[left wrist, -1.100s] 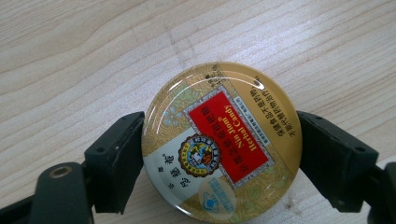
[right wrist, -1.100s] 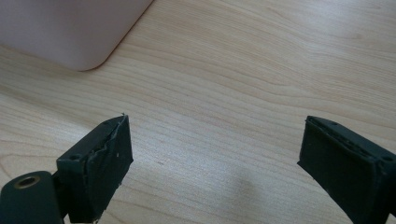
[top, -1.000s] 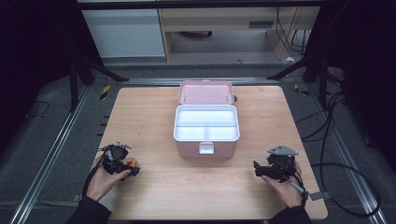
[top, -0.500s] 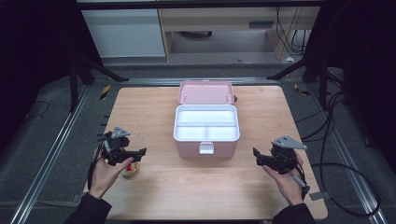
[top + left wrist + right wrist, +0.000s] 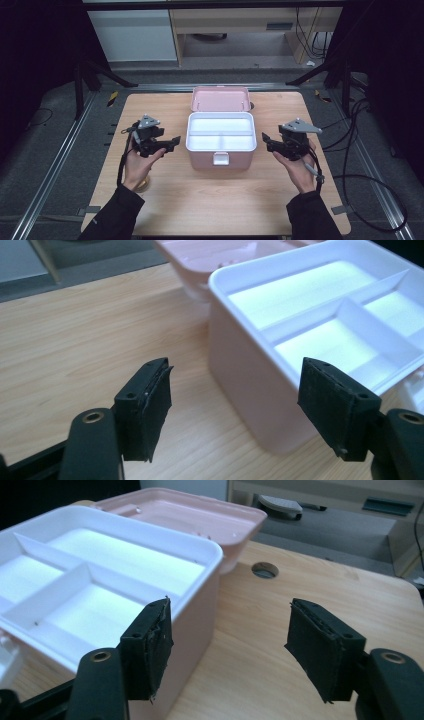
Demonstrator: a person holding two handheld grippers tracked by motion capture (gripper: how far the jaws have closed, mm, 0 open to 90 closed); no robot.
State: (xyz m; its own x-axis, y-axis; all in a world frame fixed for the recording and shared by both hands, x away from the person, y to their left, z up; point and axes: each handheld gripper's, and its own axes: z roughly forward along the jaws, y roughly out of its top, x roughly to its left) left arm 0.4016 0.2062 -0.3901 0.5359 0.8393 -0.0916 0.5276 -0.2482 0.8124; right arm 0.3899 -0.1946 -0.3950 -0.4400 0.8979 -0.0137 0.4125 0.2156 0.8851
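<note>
Standing open, pink box [image 5: 220,161], white divided tray [image 5: 220,135], both grippers' fingers empty, closing.

I see a light wooden table [image 5: 165,210] filling the middle of the high view. At its centre sits an open pink box [image 5: 221,160] with a white divided tray, lid [image 5: 220,99] laid back toward the top. A small round yellowish object [image 5: 142,185] lies lower left, partly hidden. A round hole [image 5: 265,570] marks the wood beside the lid.
</note>
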